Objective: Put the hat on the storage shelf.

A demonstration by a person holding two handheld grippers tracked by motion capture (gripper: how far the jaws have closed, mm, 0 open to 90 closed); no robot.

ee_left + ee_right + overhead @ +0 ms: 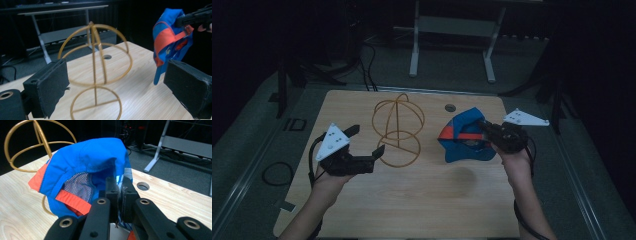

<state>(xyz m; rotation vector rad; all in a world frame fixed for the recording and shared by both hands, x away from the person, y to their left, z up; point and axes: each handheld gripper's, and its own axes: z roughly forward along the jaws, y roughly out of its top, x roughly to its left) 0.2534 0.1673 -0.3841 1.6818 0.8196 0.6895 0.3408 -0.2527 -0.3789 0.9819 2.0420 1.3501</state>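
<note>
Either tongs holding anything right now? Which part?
Right tongs are shut on the blue cap, pinching the fabric at its rim and holding it off the table. Left tongs stand open with nothing held, near the gold wire stand.

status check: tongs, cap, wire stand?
Right tongs shut on blue cap, lifted off table. Left tongs open, empty, beside gold wire stand. Nothing between cap and stand.

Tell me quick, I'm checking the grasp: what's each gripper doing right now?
Left gripper: open, holding nothing, near the gold wire stand.
Right gripper: fingers closed on the blue cap, held above the table.
</note>
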